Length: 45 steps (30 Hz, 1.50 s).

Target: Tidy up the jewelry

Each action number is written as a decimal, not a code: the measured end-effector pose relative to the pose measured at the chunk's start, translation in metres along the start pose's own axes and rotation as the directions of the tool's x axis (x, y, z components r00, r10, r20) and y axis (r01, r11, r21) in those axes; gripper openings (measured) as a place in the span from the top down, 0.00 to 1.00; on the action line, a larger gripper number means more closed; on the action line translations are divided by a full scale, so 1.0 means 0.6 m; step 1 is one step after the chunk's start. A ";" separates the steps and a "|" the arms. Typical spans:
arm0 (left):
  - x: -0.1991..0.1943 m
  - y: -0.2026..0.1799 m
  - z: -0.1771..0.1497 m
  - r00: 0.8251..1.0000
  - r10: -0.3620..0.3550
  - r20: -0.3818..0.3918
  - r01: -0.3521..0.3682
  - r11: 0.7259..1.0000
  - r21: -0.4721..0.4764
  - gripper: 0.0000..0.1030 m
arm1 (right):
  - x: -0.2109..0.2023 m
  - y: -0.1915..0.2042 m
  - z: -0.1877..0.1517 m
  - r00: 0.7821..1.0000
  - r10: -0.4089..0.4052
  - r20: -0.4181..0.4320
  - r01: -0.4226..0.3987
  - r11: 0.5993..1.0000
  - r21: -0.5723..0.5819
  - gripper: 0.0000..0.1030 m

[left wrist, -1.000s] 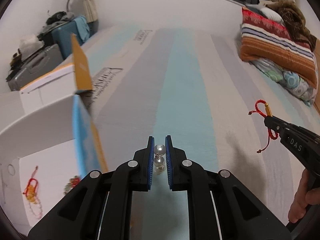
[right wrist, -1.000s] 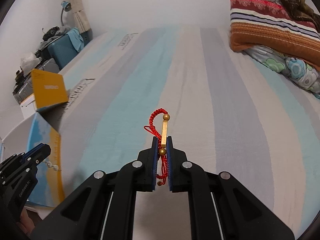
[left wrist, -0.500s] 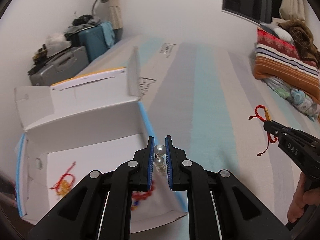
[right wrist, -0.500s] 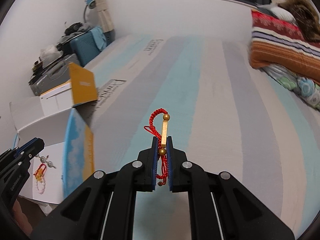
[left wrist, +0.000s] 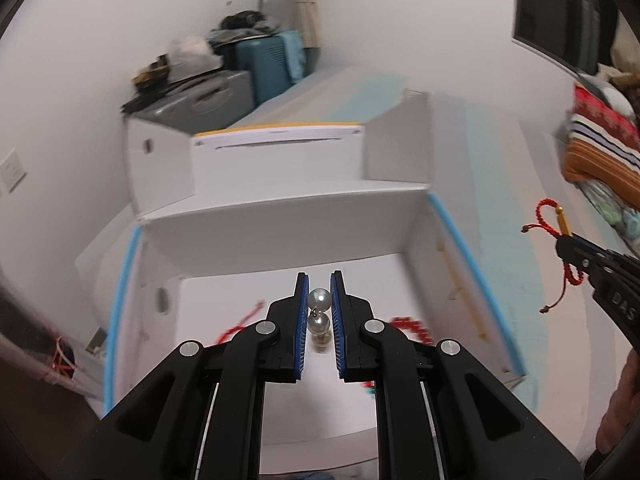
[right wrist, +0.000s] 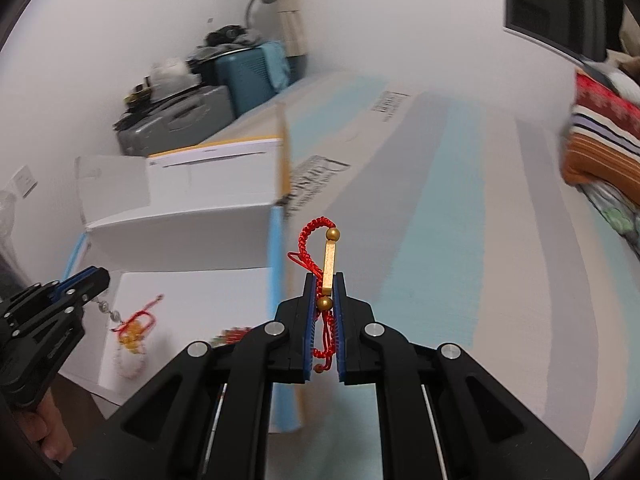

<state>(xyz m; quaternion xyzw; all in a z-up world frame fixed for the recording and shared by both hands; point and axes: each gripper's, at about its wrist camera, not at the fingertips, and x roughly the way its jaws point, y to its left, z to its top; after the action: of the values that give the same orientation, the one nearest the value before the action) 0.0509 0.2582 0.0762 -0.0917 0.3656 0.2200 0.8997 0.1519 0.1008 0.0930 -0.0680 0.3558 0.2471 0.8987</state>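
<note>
My left gripper (left wrist: 319, 300) is shut on a pearl earring (left wrist: 319, 311) with stacked silvery pearls, held above the open white box (left wrist: 288, 220). In the right wrist view the same earring (right wrist: 109, 310) dangles from the left gripper (right wrist: 96, 280) over the box floor. My right gripper (right wrist: 324, 288) is shut on a red cord bracelet (right wrist: 316, 248) with a gold bar and gold beads, above the box's right wall. In the left wrist view that bracelet (left wrist: 554, 220) sticks out of the right gripper (left wrist: 568, 246) at the right edge. A red and gold bracelet (right wrist: 134, 326) lies inside the box.
The box (right wrist: 180, 232) has blue edges and raised flaps, and sits on a striped bedspread (right wrist: 460, 220). Red beads (left wrist: 412, 326) lie on the box floor. Suitcases (left wrist: 208, 96) stand by the wall at the back left. Striped pillows (left wrist: 600, 148) are piled at the right.
Both grippers have swung left, each still holding its piece. The left one has gone from beside the box to above its inside, and the right one has come up to the box's right wall.
</note>
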 end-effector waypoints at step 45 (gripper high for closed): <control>-0.005 0.112 -0.045 0.994 0.112 -0.014 -0.113 0.991 -0.065 0.07 | 0.072 0.165 -0.034 0.994 0.056 -0.091 -0.065 0.993 -0.099 0.18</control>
<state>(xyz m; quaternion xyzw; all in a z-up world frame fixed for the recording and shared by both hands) 0.0015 0.3078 0.0586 -0.1016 0.3673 0.2820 0.8805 0.1178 0.1981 0.0543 -0.1139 0.3837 0.2891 0.8697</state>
